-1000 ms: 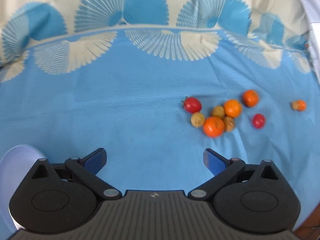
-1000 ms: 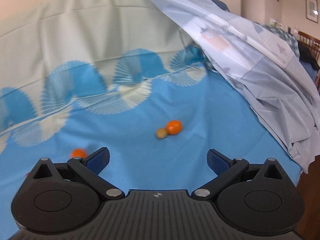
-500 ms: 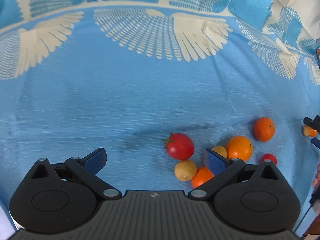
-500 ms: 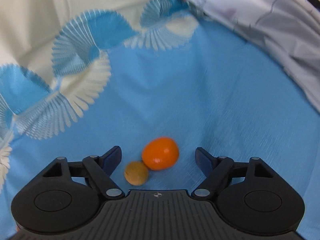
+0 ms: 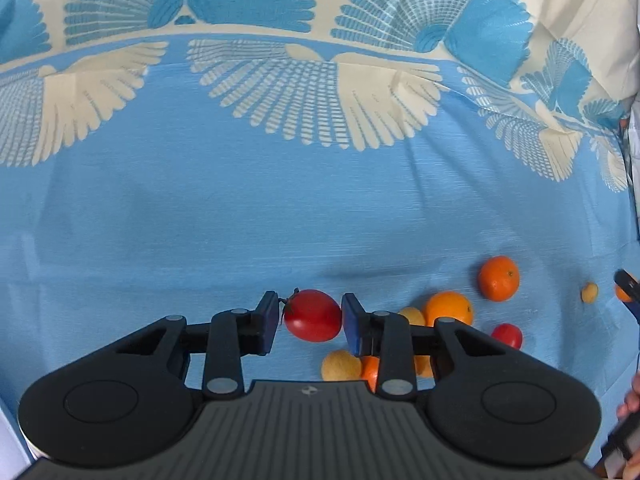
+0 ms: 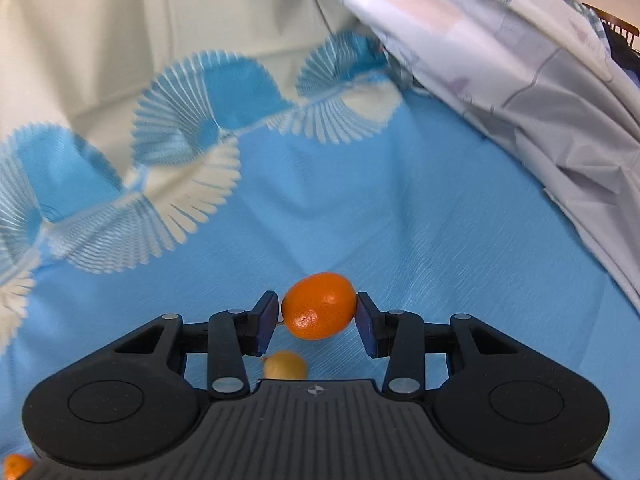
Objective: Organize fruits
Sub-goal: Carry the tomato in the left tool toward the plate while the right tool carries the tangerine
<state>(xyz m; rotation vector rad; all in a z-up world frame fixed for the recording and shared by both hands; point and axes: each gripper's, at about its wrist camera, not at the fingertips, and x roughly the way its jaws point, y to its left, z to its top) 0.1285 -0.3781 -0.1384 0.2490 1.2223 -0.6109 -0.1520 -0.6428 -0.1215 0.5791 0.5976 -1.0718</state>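
My left gripper has its blue-padded fingers closed against a round red tomato lying on the blue fan-patterned cloth, beside a cluster of oranges; my right gripper clamps a glossy orange mandarin; a small yellow fruit sits just below it.

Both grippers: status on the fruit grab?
Left gripper shut on red tomato. Right gripper shut on orange. Yellow fruit lies just under the right one; nothing blocking.
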